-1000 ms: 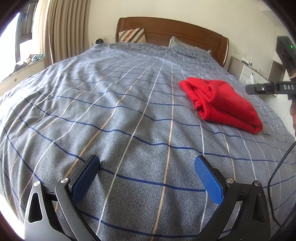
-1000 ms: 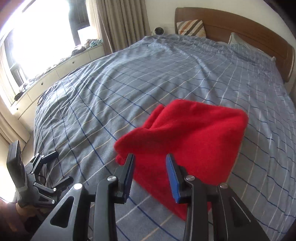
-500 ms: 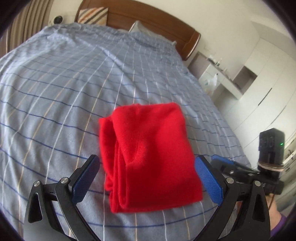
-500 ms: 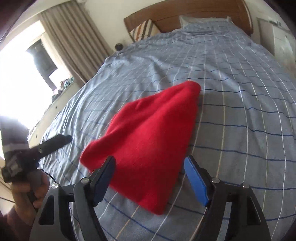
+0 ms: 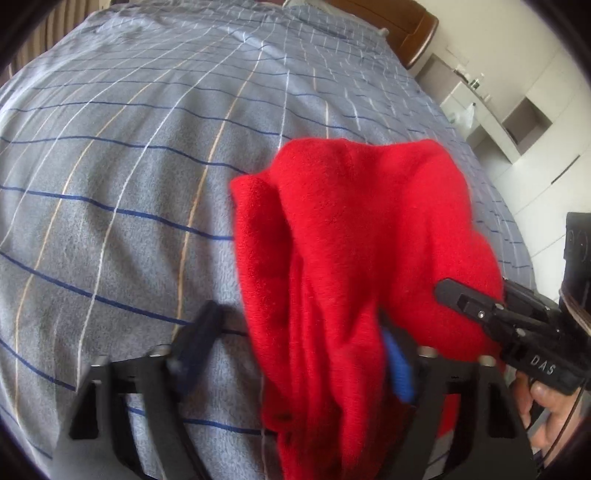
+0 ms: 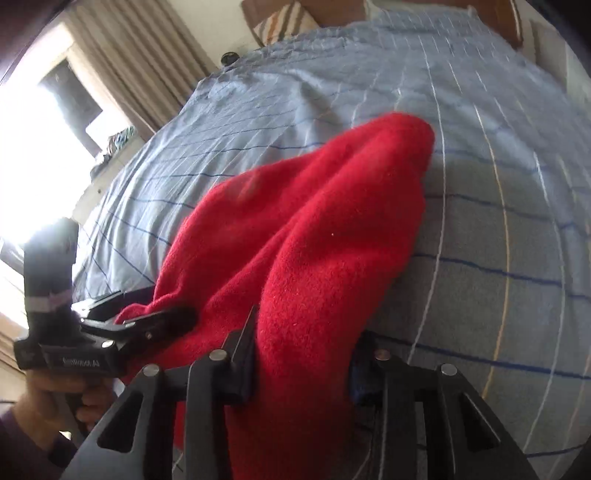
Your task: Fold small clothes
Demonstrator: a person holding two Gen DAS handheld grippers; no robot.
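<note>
A folded red fleece garment (image 5: 354, 236) lies on the grey striped bedspread (image 5: 129, 166). My left gripper (image 5: 295, 354) stands around its near edge with jaws apart; the cloth fills the gap and covers most of the right finger. My right gripper (image 6: 299, 362) also straddles the garment (image 6: 314, 240) at its near end, jaws apart with cloth bulging between them. Each gripper shows in the other's view: the right one (image 5: 491, 314) at the garment's right side, the left one (image 6: 147, 325) at its left side.
The bed has a wooden headboard (image 5: 413, 33) and a striped pillow (image 6: 284, 20). A white bedside cabinet (image 5: 465, 99) stands to the right. Curtains (image 6: 140, 62) and a bright window (image 6: 33, 147) are on the left.
Both grippers have moved in onto the red garment; its near edge now sits between each pair of jaws, and both pairs have narrowed. The cloth bunches up there.
</note>
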